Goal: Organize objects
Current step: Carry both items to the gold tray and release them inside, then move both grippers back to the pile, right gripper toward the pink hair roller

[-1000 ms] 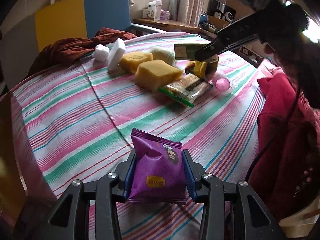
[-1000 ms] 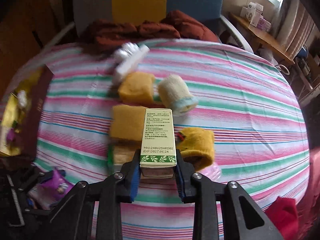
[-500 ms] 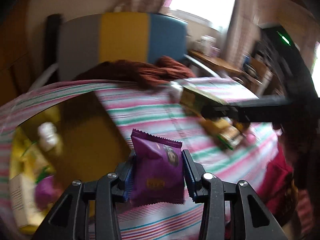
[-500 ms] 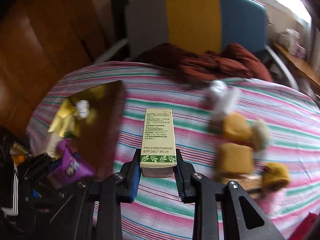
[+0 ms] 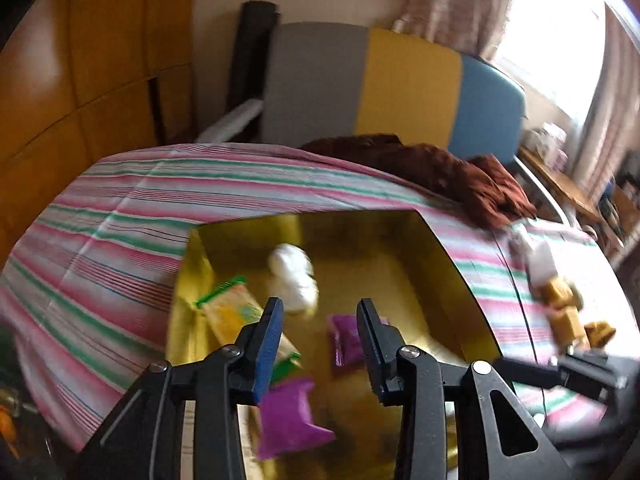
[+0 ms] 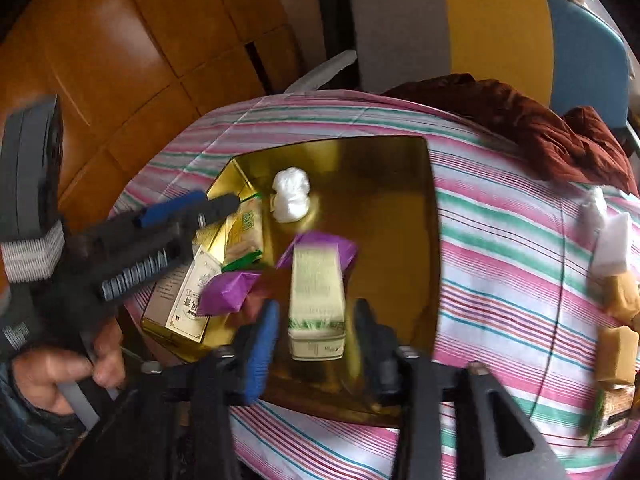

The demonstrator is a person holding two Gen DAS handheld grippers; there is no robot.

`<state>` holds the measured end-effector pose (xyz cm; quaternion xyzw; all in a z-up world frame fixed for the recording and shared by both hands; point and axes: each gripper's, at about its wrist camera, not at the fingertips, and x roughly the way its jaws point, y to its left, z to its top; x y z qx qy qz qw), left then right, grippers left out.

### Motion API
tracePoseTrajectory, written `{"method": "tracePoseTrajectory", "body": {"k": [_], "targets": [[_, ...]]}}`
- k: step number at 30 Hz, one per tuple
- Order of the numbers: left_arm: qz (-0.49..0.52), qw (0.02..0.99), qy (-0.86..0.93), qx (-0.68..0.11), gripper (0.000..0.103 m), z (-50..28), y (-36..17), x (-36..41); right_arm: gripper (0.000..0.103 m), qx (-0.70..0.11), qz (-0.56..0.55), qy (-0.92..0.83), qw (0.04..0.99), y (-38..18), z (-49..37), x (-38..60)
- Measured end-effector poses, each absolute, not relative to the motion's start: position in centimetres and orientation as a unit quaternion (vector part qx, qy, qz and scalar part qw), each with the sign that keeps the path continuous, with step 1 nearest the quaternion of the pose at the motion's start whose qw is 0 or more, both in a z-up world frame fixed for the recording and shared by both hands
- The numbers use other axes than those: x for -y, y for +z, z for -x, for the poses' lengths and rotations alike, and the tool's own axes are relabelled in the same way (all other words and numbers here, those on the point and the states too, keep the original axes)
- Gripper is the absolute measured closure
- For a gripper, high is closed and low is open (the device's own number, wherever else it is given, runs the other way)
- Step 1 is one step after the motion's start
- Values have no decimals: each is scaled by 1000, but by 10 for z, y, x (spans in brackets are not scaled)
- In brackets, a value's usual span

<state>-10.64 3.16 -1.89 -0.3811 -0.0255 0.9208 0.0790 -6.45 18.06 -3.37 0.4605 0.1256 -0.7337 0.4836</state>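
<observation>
A round bench [image 6: 500, 240] under a pink, green and white striped cloth carries a shallow gold tray [image 6: 400, 168] near its left edge. Inside the tray lie a crumpled white wad [image 6: 291, 194], yellow-and-green snack packets [image 6: 246, 232], a printed carton [image 6: 188, 300] at the near left corner, and shiny purple foil packets [image 6: 228, 290].

The right gripper [image 6: 316, 348] hangs over the tray's near side, its jaws opening; a cream box with a green leaf band [image 6: 318, 304] sits between them, blurred, with gaps on both sides, so it is released. A second purple packet [image 6: 320, 246] is partly hidden behind that box.

The left gripper [image 5: 319, 338] also hovers over the tray, its jaws closing slightly but grasping nothing; a purple packet [image 5: 290, 416] lies loose below them, smeared by motion. In the right wrist view, a hand [image 6: 60, 372] holds this gripper's handle at the bench's left edge.

Along the right edge sit white blocks [image 6: 612, 240], yellow sponges [image 6: 616, 354] and a packet cut off by the frame. A rumpled maroon cloth [image 6: 520, 120] lies on the far edge, before a grey, yellow and blue chair back [image 6: 472, 32].
</observation>
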Motion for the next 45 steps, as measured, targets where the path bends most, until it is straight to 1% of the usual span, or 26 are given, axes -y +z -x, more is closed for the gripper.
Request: {"method": "tracePoseTrajectory", "body": {"k": [1, 3, 5, 8, 10, 13, 15, 17, 19, 24, 27, 30, 45], "targets": [[377, 73, 923, 24, 56, 107, -18, -28, 52, -128, -462, -732, 484, -36, 61, -178], [372, 62, 926, 20, 49, 102, -16, -23, 50, -133, -468, -730, 480, -42, 55, -177], [369, 61, 927, 20, 47, 94, -16, -21, 44, -137, -469, -731, 476, -46, 51, -179], [359, 48, 932, 20, 41, 81, -13, -19, 43, -138, -457, -747, 462, -45, 45, -187], [350, 44, 935, 26, 33, 70, -11, -18, 42, -146, -440, -766, 446, -39, 42, -192], [340, 39, 939, 25, 25, 61, -8, -21, 42, -165, -386, -806, 418, -27, 33, -200], [332, 37, 942, 21, 22, 54, -4, -26, 42, -184, -342, -837, 385, -21, 26, -204], [322, 39, 946, 12, 18, 48, -1, -31, 42, -186, -331, -849, 367, -21, 23, -207], [312, 39, 949, 0, 14, 41, 1, -36, 42, -170, -357, -837, 378, -26, 30, -210], [304, 36, 952, -13, 9, 30, 1, -43, 42, -91, -430, -813, 383, -41, 51, -226], [306, 35, 951, -19, 8, 28, -2, -46, 42, -52, -443, -806, 390, -48, 56, -235], [308, 37, 951, -23, 8, 26, -3, -49, 42, -51, -426, -814, 392, -48, 54, -243], [300, 70, 949, -60, 8, 14, -3, -81, 41, -27, -446, -813, 373, -54, 70, -282]]}}
